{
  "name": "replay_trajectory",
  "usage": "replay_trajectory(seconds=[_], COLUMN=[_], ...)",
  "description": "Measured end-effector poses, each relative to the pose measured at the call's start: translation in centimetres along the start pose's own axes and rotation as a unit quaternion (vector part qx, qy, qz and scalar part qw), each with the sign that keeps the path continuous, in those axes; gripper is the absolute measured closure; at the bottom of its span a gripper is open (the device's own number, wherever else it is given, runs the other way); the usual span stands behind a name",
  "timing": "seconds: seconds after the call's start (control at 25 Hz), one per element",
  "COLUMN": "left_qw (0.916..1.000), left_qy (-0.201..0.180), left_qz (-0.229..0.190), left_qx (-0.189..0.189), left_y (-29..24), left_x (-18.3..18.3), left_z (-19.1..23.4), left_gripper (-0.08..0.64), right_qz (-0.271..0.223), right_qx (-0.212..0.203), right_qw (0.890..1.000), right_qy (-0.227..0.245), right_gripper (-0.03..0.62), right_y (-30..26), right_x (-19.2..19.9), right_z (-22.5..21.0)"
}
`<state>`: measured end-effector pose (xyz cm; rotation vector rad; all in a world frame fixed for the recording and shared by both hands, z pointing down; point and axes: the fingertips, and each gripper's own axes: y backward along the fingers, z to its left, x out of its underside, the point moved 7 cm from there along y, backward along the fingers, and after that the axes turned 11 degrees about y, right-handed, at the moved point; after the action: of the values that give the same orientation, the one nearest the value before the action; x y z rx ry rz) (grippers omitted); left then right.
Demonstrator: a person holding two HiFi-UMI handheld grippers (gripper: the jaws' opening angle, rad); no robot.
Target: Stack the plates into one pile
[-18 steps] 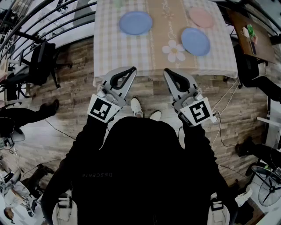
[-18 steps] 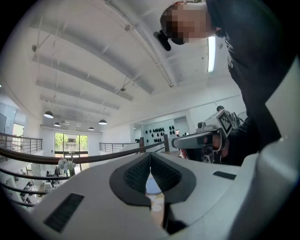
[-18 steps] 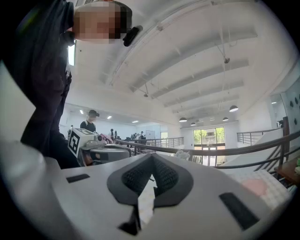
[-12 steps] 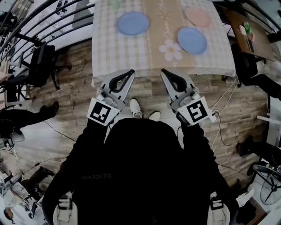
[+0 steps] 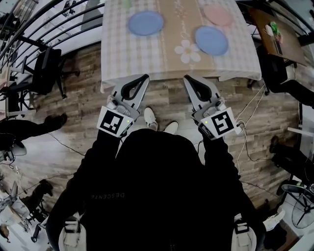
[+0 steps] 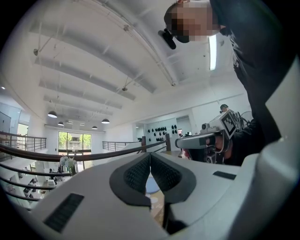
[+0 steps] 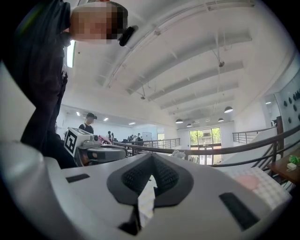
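Observation:
Three plates lie apart on the checked tablecloth (image 5: 122, 54): a blue plate (image 5: 145, 22) at the far left, a second blue plate (image 5: 211, 40) to the right, and a pink plate (image 5: 218, 14) behind it. Both grippers hover over the wooden floor just short of the table's near edge. My left gripper (image 5: 145, 77) is shut and empty, its pads meeting at the tips (image 6: 150, 154). My right gripper (image 5: 187, 78) is also shut with nothing in it (image 7: 151, 157). The pink plate (image 7: 247, 180) shows faintly at the right in the right gripper view.
A curved railing (image 5: 44, 24) and an office chair (image 5: 46, 68) stand to the left of the table. A brown side table (image 5: 274, 34) is at the right. Cables (image 5: 250, 117) trail over the floor. The person's shoes (image 5: 157, 122) stand near the table's edge.
The table and plates have slid slightly up and left in the head view. Both grippers stay shut and in much the same place in front of the body.

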<state>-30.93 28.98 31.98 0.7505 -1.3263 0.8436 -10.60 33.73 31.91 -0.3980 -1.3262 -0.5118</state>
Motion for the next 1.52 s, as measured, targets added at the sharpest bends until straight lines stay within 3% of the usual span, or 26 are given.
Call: replay_trajectory(seconds=[0.52,1.0,1.32,1.52], left_qw=[0.9996,0.9987,0.9976,0.9970], left_qy=[-0.017,-0.004,-0.005,-0.004], left_qz=[-0.004,0.011,0.026,0.006], left_qx=[0.021,0.050,0.065,0.077], left_y=[-1.7,-4.9,-7.4,-10.4], left_x=[0.1,1.2,2.0,2.3], left_z=[-4.4,-8.0,-8.2,-6.4], left_gripper=[0.538,0.538,0.538,0.538], right_qz=[-0.012,0.008,0.024,0.039], right_qx=[0.007,0.044,0.045,0.048], right_qw=[1.000,0.999,0.999,0.998], right_qy=[-0.010,-0.011,-0.013,-0.006], right_gripper=[0.588,0.589,0.589,0.588], right_y=[4.2,7.4,7.8,6.6], right_x=[0.5,0.6,1.8,2.7], right_z=[0.2,-2.2,-3.7,-6.1])
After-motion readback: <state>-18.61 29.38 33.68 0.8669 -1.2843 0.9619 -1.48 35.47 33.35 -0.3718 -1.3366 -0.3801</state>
